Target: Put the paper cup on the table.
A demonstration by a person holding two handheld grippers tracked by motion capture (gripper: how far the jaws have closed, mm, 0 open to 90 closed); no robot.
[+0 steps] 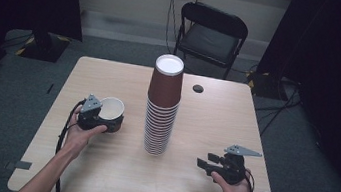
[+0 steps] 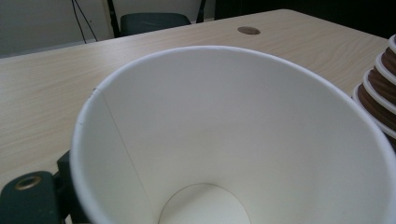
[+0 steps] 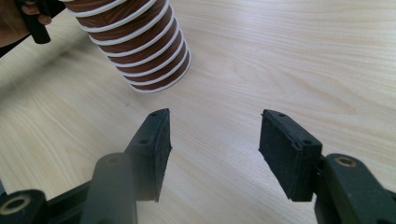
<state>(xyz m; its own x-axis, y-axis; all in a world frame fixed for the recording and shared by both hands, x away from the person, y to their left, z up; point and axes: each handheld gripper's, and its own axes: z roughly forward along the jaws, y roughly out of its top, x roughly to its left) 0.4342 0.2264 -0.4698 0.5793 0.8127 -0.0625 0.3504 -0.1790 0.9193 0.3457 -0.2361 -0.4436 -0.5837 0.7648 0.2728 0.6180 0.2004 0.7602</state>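
A paper cup, brown outside and white inside, lies tilted in my left gripper at the table's left, its mouth facing up and toward me. In the left gripper view the cup's white inside is close up, with one black finger beside its wall at the lower left; the other is hidden. A tall stack of brown cups stands upside down mid-table, its lower rims just right of the held cup. My right gripper rests low at the front right, open and empty, pointing toward the stack's base.
The wooden table has a small dark round cap behind the stack. A black folding chair stands beyond the far edge. The other hand appears at the top left of the right gripper view.
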